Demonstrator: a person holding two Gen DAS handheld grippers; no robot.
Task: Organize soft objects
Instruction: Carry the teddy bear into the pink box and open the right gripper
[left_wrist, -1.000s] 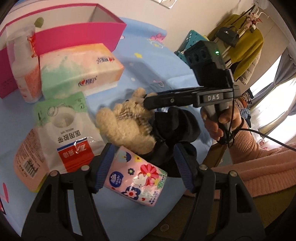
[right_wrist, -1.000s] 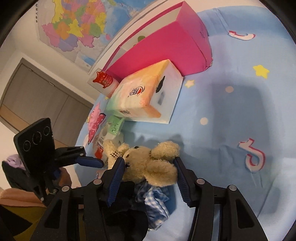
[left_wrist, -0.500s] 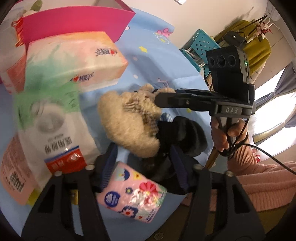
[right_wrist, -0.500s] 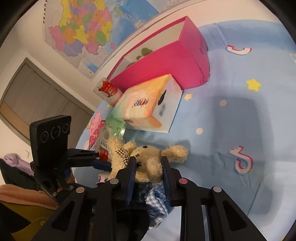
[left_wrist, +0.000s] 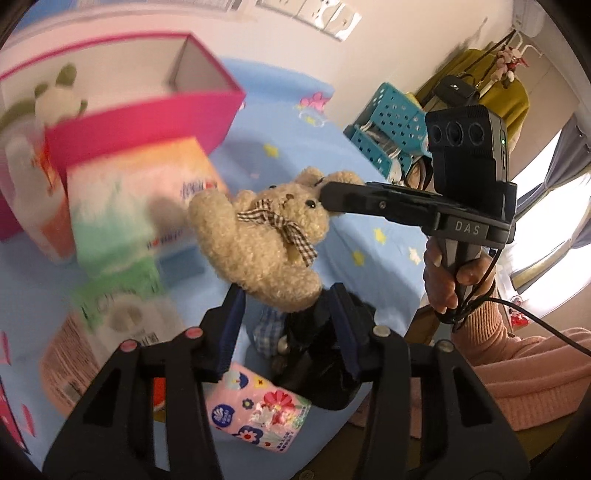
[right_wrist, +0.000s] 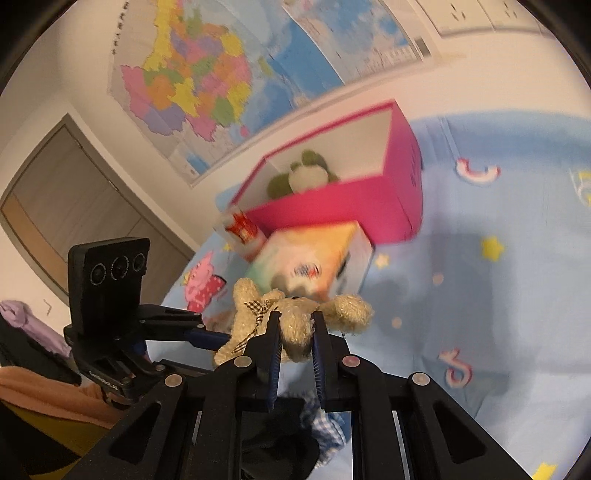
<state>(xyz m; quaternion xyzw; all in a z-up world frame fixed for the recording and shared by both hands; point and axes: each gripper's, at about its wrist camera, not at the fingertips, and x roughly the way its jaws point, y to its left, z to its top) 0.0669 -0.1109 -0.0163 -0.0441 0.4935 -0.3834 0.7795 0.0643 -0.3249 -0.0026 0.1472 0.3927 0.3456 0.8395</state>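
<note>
Teddy bear (left_wrist: 266, 243) held clear of the blue bedsheet (left_wrist: 369, 229), in front of the tissue box (left_wrist: 122, 206) and short of the pink box (left_wrist: 147, 118).

Your right gripper (right_wrist: 295, 343) has its fingers (right_wrist: 271, 347) clenched on the bear's head; in the right wrist view the plush bulges out on both sides of the pads, and one arm sticks out to the right. The body hangs free to the left, with the checked bow at the neck.

Your left gripper (left_wrist: 288, 325) sits just below the bear's feet with its fingers spread and nothing between them; whether the plush brushes them cannot be told. Under it lie dark clothes (left_wrist: 325, 362) and a flowered pack of tissues (left_wrist: 258, 417).

Handling, as a judgement:
- The bear looks light and fully soft. It gives under the pads, so the grip holds by squeezing the stuffing, not by friction on a firm surface.
- The fuzzy pile is not slippery, and nothing on it seems fragile.
- A hold on the head lets the body swing. The trunk, thickest below the bow, would give you steadier control.
- Avoid the bow and the thin arms, which would pull or fold.

The pink box stands open, with a green and white soft toy (right_wrist: 303, 177) already inside, so it is the likely place for this one.
</note>
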